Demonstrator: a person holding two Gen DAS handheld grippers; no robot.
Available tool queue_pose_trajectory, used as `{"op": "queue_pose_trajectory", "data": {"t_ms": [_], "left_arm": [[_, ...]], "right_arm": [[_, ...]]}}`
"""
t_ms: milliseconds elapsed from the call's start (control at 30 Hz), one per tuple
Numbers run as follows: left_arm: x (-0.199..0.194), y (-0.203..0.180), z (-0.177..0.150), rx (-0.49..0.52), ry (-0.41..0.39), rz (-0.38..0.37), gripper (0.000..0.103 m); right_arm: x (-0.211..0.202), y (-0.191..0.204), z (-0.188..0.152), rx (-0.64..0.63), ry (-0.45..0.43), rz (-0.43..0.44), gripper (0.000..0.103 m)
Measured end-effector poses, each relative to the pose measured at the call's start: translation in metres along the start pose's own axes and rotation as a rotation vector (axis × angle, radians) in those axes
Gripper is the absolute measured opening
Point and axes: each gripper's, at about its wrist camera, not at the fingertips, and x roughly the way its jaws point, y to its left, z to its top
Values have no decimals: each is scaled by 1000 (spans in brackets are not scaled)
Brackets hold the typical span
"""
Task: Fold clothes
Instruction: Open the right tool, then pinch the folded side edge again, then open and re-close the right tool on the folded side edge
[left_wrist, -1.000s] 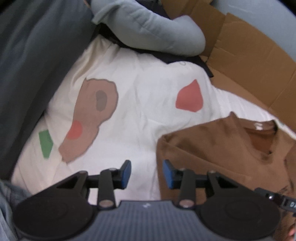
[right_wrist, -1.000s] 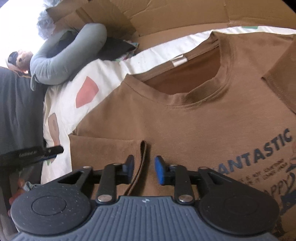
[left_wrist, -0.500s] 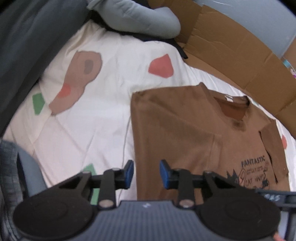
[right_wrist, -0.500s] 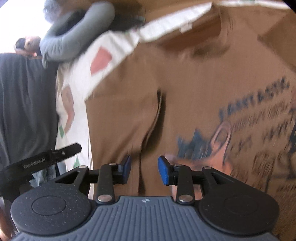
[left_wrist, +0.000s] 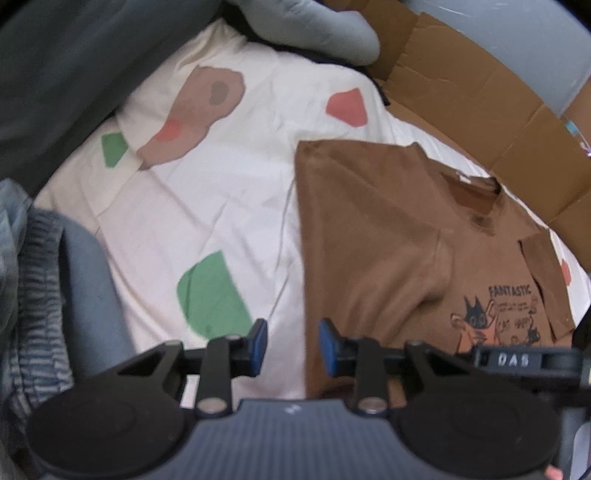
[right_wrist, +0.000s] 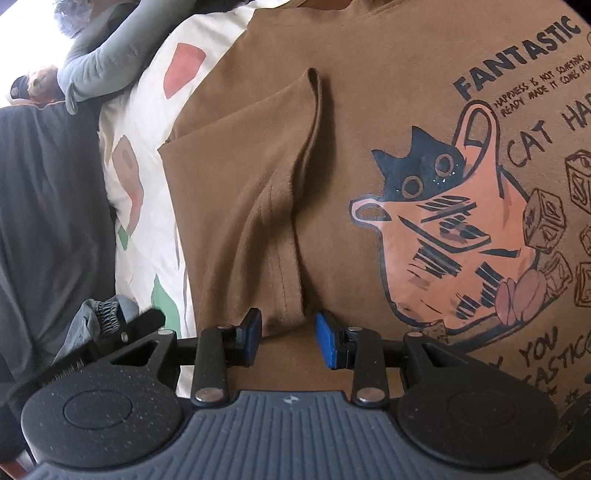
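Black claw (right_wrist: 288, 338) — blue pads (right_wrist: 253, 332), silver screws

- The brown t-shirt (right_wrist: 369, 110) is cut by the top and right edges in the right wrist view; its collar is out of sight there.
- The small print under "FANTASTIC" is too blurred to read in the left wrist view (only the big word is clear).
- The shirt's lower hem is hidden behind the left gripper (left_wrist: 293, 345).
- The grey pillow (left_wrist: 314, 29) is cut off at the top.
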Motion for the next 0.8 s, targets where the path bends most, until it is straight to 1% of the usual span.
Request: {"op": "queue_pose_trajectory", "data": {"t_ms": [67,133,167,200,300,367,433,633,733,800], "left_arm": [[-1,4,-6,-22,-1,-16,32],[-2,5,-11,-26,0,-29,30],[-2,5,-13,-27,0,-33,28],[-1,4,-14,-17,3,-24,28],[1,2,-17,7,9,0,25],[1,6,-17,-20,1,-3,25],[1,8,-17,-52,3,-25,25],[2,-2,-15,-19,-9,-13,25],[5,-5,-15,-6,-9,-6,25],[6,-7,-17,6,-7,8,25]], "right_arm": [[2,-1,-2,10,-4,-1,37],[4,-1,-1,8,-5,-8,30],[4,0,0,6,-5,-11,8],[2,2,1,-13,-7,-16,3],[-10,13,0,-76,-23,-40,3],[-18,21,0,-106,-34,-61,3],[-23,28,-2,-129,-41,-81,3],[-29,39,-7,-168,-44,-132,3],[-29,37,-10,-174,-33,-138,6],[-30,36,-7,-173,-37,-135,6]]}}
